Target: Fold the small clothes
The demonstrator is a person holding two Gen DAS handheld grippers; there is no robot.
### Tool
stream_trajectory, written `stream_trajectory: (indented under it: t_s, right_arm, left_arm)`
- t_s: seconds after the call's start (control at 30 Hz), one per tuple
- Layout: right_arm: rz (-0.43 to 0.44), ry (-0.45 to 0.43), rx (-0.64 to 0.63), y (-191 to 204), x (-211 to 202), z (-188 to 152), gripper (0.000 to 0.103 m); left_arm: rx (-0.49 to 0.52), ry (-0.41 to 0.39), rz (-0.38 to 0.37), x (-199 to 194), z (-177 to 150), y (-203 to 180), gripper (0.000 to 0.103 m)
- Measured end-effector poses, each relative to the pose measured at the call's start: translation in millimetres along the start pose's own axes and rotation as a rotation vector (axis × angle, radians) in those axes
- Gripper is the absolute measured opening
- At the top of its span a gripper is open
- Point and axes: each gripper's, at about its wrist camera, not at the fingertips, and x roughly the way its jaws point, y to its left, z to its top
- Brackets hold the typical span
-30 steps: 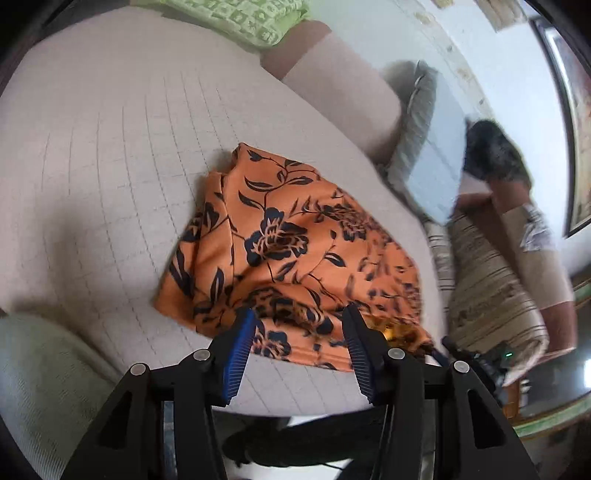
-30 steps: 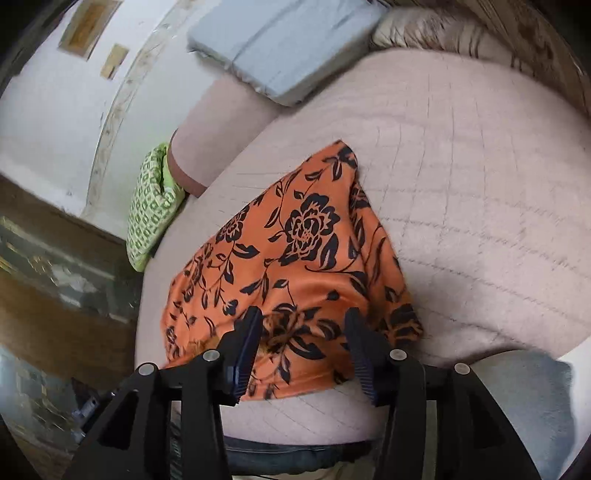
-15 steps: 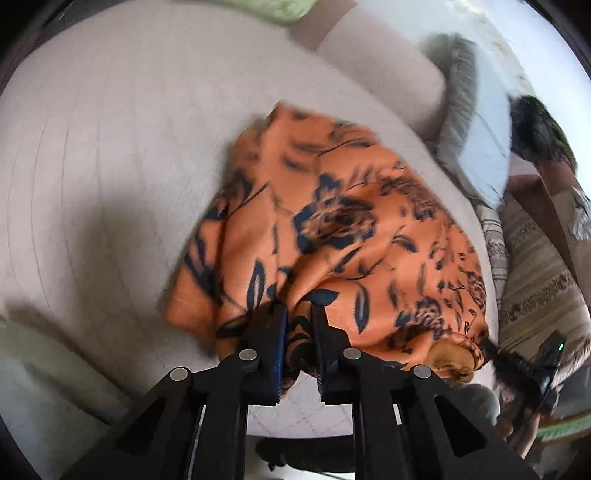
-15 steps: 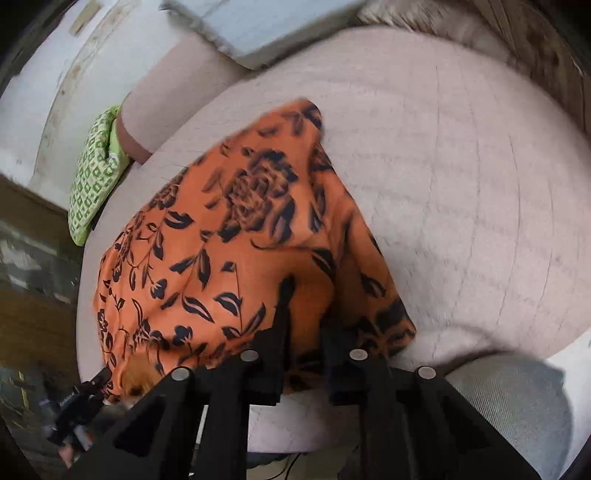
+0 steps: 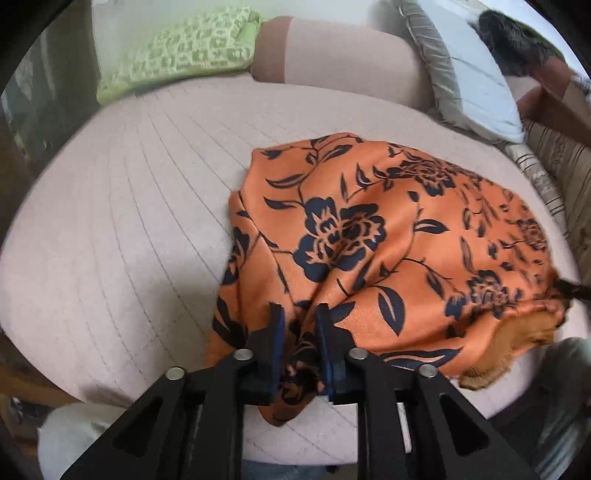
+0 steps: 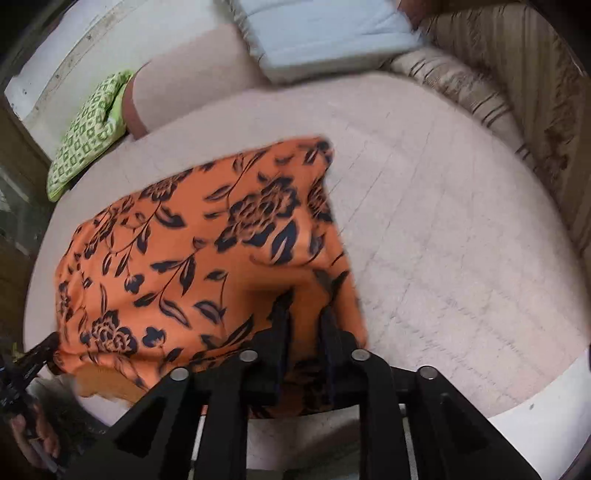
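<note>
Nearest each camera, a pair of black gripper fingers pinched the near hem of an orange cloth. The left gripper (image 5: 298, 332) had a bunched fold of the cloth (image 5: 388, 236) squeezed in its narrow gap, its jaws having just eased a little wider while fabric stayed between them. The right gripper (image 6: 304, 321) likewise gripped the hem of the same cloth (image 6: 177, 258) near its right corner; its jaws too had just opened slightly, with fabric still caught between them.

This looked like the start of a fold: both near corners taken, the hem barely raised. The next move would likely call for lifting both corners together and carrying them over to the far edge, keeping the slippery fabric from sliding out of the loosened pinch.

The cloth was orange with dark navy flowers, leaves and vines, smooth and slightly glossy, lying rumpled on a pale pink quilted cushion (image 5: 129, 221). Beyond it sat a pink bolster (image 5: 332, 55), a green patterned pillow (image 5: 192, 44) and a pale blue pillow (image 6: 325, 33).
</note>
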Motion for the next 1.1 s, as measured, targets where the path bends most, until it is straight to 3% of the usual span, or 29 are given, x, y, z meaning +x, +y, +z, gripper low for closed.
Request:
stream_trajectory:
  t_s: [0.03,0.13,0.2,0.3,0.43,0.57,0.73,0.8,0.9,0.93,0.97,1.03,1.1]
  right_arm:
    - [-0.012,0.010,0.010,-2.6,1.6,-1.3,0.037]
    - [0.031,0.023,0.055,-11.4,-1.3,-2.1,0.037]
    - [0.080,-0.040,0.043,-5.5,-23.7,-4.3,0.041]
    - [0.187,-0.097,-0.011,15.5,-48.4,-2.1,0.063]
    - [0.273,-0.091,-0.049,39.1,-38.0,23.4,0.065]
    - [0.337,-0.064,0.037,20.3,-2.6,75.4,0.065]
    - [0.349,-0.013,0.211,-23.0,48.8,128.8,0.062]
    - [0.315,0.001,0.239,-32.9,70.5,141.0,0.060]
    - [0.306,0.027,0.291,-43.2,99.8,139.3,0.052]
    - [0.317,0.035,0.296,-44.6,107.8,134.6,0.041]
    - [0.325,0.062,0.296,-44.0,115.6,130.2,0.033]
    - [0.298,0.091,0.271,-38.3,118.7,128.7,0.019]
    - [0.301,0.067,0.246,-34.6,106.8,132.2,0.016]
  left_arm:
    - [-0.031,0.010,-0.044,-5.0,0.2,5.5,0.023]
    - [-0.171,-0.009,-0.149,-27.8,2.3,34.1,0.034]
    - [-0.250,-0.048,-0.227,-48.9,6.2,56.5,0.058]
    - [-0.306,-0.051,-0.214,-55.5,22.0,80.5,0.060]
    - [-0.343,0.000,-0.213,-21.2,61.6,97.8,0.059]
    - [-0.334,0.039,-0.184,19.0,105.5,96.0,0.058]
    - [-0.275,0.058,-0.187,63.4,144.4,78.3,0.051]
    - [-0.289,0.084,-0.210,85.9,143.6,79.6,0.033]
    - [-0.358,0.138,-0.251,112.8,141.1,89.3,0.021]
    - [-0.358,0.145,-0.279,115.3,141.8,89.8,0.019]
    - [-0.352,0.141,-0.280,119.5,145.2,89.2,0.009]
    - [-0.322,0.121,-0.283,118.1,151.9,87.4,0.004]
    - [-0.329,0.021,-0.285,99.0,157.8,93.6,0.004]
